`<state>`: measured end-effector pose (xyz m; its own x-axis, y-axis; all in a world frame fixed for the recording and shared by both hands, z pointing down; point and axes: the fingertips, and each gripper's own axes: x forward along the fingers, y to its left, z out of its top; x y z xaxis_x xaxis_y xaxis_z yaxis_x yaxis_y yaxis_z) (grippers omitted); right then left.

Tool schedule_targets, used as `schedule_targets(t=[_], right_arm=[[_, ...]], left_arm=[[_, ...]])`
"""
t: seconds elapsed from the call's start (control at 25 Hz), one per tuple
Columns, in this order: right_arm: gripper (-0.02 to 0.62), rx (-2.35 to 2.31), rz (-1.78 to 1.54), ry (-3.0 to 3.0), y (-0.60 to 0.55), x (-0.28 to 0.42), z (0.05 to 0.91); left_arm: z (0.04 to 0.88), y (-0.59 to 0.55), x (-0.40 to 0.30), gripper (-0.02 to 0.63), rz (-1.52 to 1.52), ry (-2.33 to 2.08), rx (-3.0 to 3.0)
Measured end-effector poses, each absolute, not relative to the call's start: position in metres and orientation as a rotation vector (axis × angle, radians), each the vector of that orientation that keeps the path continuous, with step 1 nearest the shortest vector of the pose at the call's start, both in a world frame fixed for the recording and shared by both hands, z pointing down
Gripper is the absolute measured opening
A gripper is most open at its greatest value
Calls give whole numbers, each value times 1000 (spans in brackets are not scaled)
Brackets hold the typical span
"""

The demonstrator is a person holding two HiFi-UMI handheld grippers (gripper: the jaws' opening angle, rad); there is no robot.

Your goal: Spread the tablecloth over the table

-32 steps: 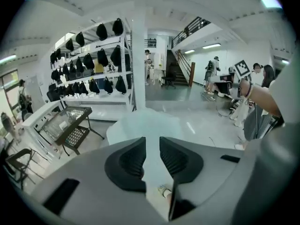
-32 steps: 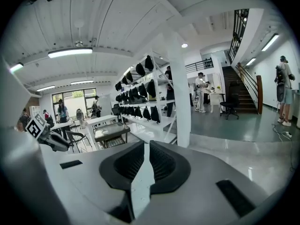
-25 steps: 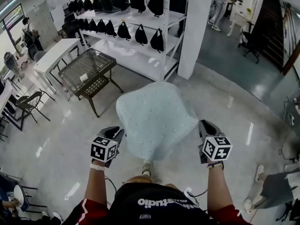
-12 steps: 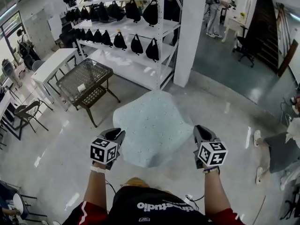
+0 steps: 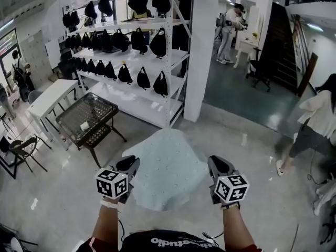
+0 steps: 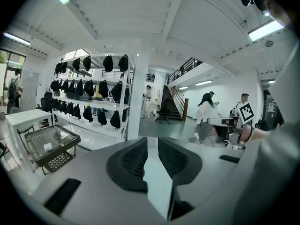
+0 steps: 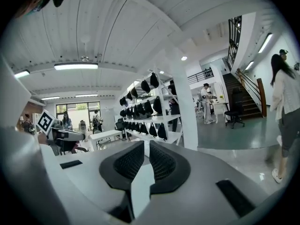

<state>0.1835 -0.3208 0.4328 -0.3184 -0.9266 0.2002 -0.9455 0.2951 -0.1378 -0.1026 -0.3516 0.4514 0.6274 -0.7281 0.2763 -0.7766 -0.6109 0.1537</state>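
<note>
The left gripper (image 5: 129, 165) is clenched on the near left edge of the pale blue tablecloth (image 5: 167, 160), which hangs spread in the air over the floor (image 5: 58, 188) in front of the person, and the right gripper (image 5: 215, 165) is clamped on its near right edge.

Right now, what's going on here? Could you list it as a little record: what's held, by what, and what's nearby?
Held item: pale blue tablecloth, billowing in the air in front of the person
Left gripper: shut on the cloth's near edge
Right gripper: shut on the near edge too
Table to be covered: not visible under the cloth
Nearby: wire-mesh table at left; white shelf rack of black bags; another person at right
</note>
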Motion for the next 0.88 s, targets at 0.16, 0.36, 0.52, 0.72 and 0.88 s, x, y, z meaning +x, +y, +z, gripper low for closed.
schedule_targets(t=[0.16, 0.36, 0.52, 0.72, 0.88], right_arm=[[58, 1807, 316, -2505, -316, 170, 408], [55, 1757, 277, -2555, -306, 134, 398], [49, 1783, 232, -2567, -307, 127, 382], [39, 1875, 190, -2550, -306, 139, 366], [32, 1909, 196, -2528, -304, 143, 370]], left_arm=[[419, -354, -107, 78, 143, -1265, 2637], [398, -349, -118, 55, 48, -1303, 2663], [385, -346, -126, 35, -15, -1334, 2678], [376, -347, -131, 21, -94, -1342, 2683], [379, -343, -128, 17, -72, -1324, 2704]])
